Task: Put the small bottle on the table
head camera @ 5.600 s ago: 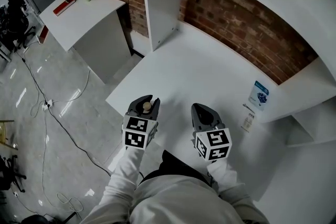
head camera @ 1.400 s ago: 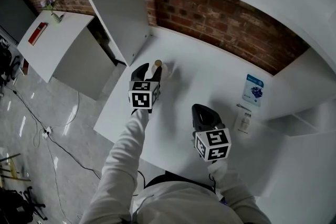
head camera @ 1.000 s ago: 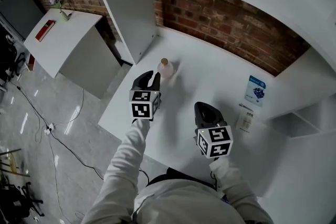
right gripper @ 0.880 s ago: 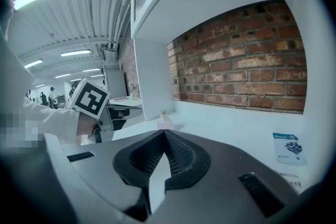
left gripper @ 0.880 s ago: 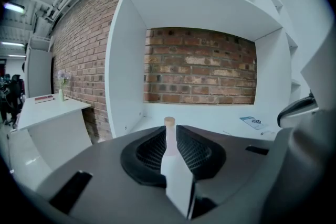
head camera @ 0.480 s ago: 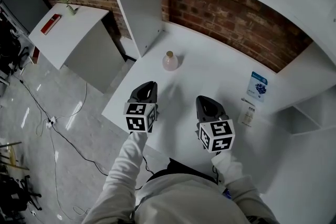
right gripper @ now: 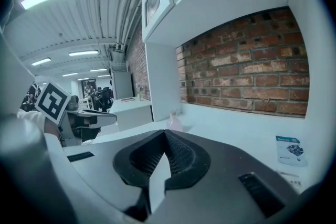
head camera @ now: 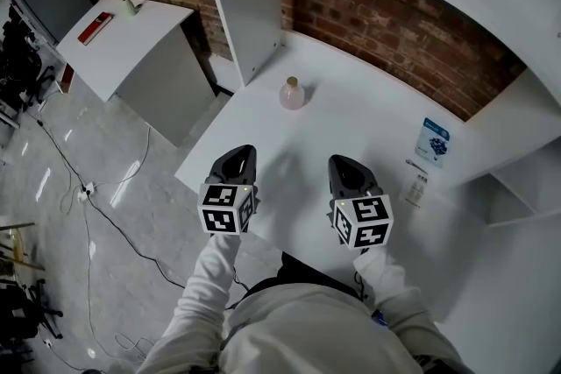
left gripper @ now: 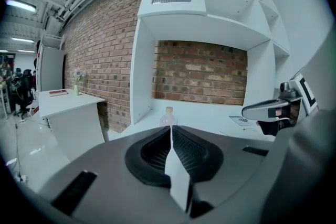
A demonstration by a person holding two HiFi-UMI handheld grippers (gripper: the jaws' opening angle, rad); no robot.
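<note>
The small pinkish bottle (head camera: 292,92) with a tan cap stands upright on the white table (head camera: 359,123), near the white cabinet panel. Nothing touches it. My left gripper (head camera: 240,157) hovers over the table's near left edge, well back from the bottle, jaws shut and empty. In the left gripper view the bottle (left gripper: 168,116) shows straight beyond the shut left gripper (left gripper: 171,131). My right gripper (head camera: 341,165) is level with it to the right, also shut and empty. The right gripper view has the bottle (right gripper: 174,122) far ahead of the right gripper (right gripper: 165,136).
A blue-printed card (head camera: 434,148) and a small packet (head camera: 415,187) lie at the table's right. A white upright cabinet panel (head camera: 250,4) and a brick wall (head camera: 394,22) bound the back. A white side table (head camera: 131,35) stands to the left, over a floor with cables.
The left gripper carried the bottle out, set it down by the cabinet panel, let go, drew back to the near edge and closed. The bottle stays standing. The right gripper barely moved.
</note>
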